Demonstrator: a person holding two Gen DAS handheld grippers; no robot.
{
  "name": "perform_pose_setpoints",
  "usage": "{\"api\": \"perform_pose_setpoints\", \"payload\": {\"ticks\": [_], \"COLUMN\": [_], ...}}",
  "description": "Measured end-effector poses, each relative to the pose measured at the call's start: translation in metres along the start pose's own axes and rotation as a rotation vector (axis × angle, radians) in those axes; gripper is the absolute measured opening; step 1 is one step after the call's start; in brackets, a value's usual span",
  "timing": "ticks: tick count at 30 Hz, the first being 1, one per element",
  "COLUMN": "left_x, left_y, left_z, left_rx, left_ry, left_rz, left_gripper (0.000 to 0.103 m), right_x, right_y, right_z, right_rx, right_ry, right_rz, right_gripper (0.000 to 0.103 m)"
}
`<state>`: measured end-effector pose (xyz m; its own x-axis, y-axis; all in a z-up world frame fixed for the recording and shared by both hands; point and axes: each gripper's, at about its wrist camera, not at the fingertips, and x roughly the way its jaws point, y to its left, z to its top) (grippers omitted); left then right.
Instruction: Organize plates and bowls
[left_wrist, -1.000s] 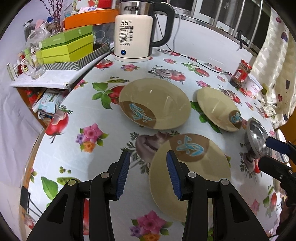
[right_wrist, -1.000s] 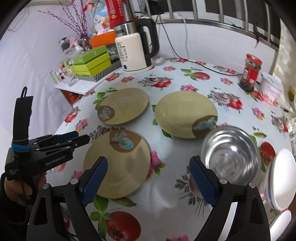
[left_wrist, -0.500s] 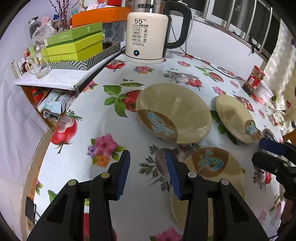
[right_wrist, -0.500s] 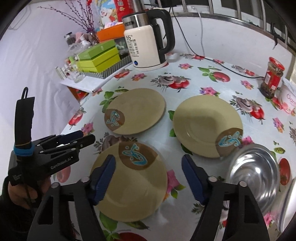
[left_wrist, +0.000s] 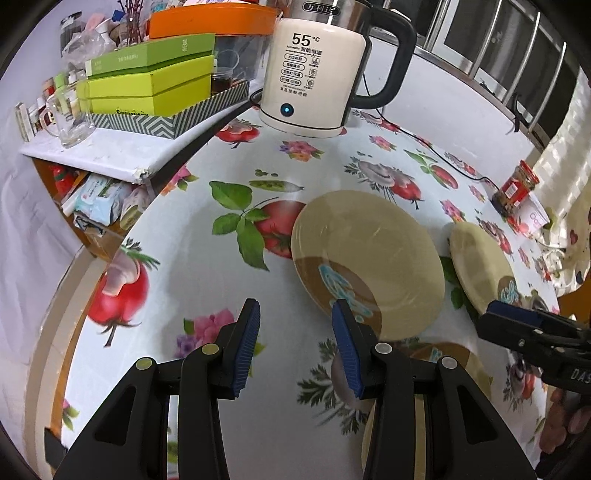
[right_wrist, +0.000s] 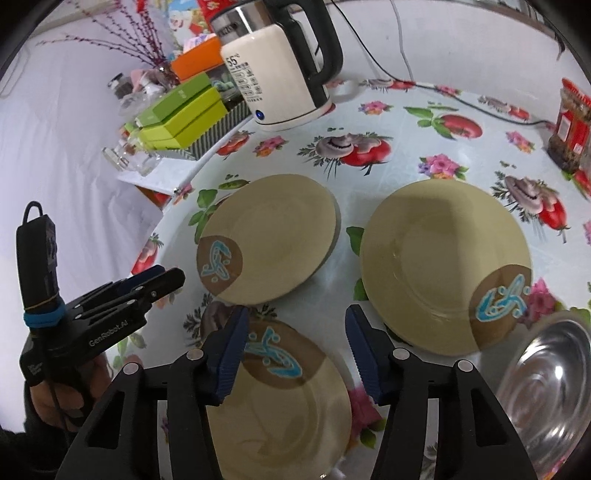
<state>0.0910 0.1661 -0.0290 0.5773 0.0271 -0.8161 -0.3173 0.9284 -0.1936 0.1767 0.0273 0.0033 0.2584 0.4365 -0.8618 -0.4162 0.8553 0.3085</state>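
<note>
Three tan plates with a brown patch and blue mark lie on the floral tablecloth. In the right wrist view: a far-left plate (right_wrist: 269, 236), a right plate (right_wrist: 443, 262) and a near plate (right_wrist: 280, 402). My right gripper (right_wrist: 295, 354) is open and empty, hovering over the near plate's far rim. A steel bowl (right_wrist: 546, 387) sits at the right. In the left wrist view my left gripper (left_wrist: 295, 347) is open and empty, just left of the far-left plate (left_wrist: 369, 258). The right plate (left_wrist: 480, 266) lies beyond it.
A white electric kettle (left_wrist: 314, 74) with a cord stands at the back. Green boxes (left_wrist: 151, 85) and glassware sit on a side shelf at the left. A red-lidded jar (right_wrist: 569, 125) stands at the far right. The table edge (left_wrist: 70, 295) curves at the left.
Both grippers moved forward over the table towards the plates. The right gripper's jaws narrowed and it moved left over the near plate. The left gripper now sits beside the far-left plate.
</note>
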Motion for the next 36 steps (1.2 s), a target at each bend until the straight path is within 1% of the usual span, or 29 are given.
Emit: {"api": "perform_pose_setpoints", "payload": {"ticks": [3,7,14,19,26,32,34,36], "left_x": [0.004,0.013,0.027,0.033,0.039,0.043,0.044,0.046], "left_y": [0.000,0.000,0.004,0.009,0.010,0.013,0.014,0.016], "left_z": [0.005,0.011,0.016,0.018,0.022,0.025,0.026,0.027], "left_rx": [0.004,-0.005,-0.026,-0.041,-0.055,-0.075,-0.079,-0.093], "left_ry": [0.005,0.016,0.043,0.052,0.061,0.067,0.066,0.068], "left_rz": [-0.022,-0.050,-0.081,-0.099,-0.132,-0.153,-0.157,-0.169], "left_gripper": [0.034,0.032,0.027,0.026,0.023,0.023,0.022,0.022], "right_x": [0.007,0.016,0.030,0.041,0.052,0.061,0.064,0.066], "right_y": [0.000,0.000,-0.004,-0.010,-0.010,-0.012,-0.014,-0.015], "right_z": [0.005,0.010,0.018,0.023,0.029,0.035,0.036,0.037], "right_rx": [0.008,0.016,0.036,0.062,0.063,0.076,0.081,0.086], "right_ry": [0.006,0.016,0.033,0.044,0.055,0.066,0.069,0.069], "right_rz": [0.006,0.013,0.019,0.017,0.011,0.008,0.007,0.006], "right_gripper": [0.054,0.048,0.040,0.038,0.035,0.032,0.028,0.027]}}
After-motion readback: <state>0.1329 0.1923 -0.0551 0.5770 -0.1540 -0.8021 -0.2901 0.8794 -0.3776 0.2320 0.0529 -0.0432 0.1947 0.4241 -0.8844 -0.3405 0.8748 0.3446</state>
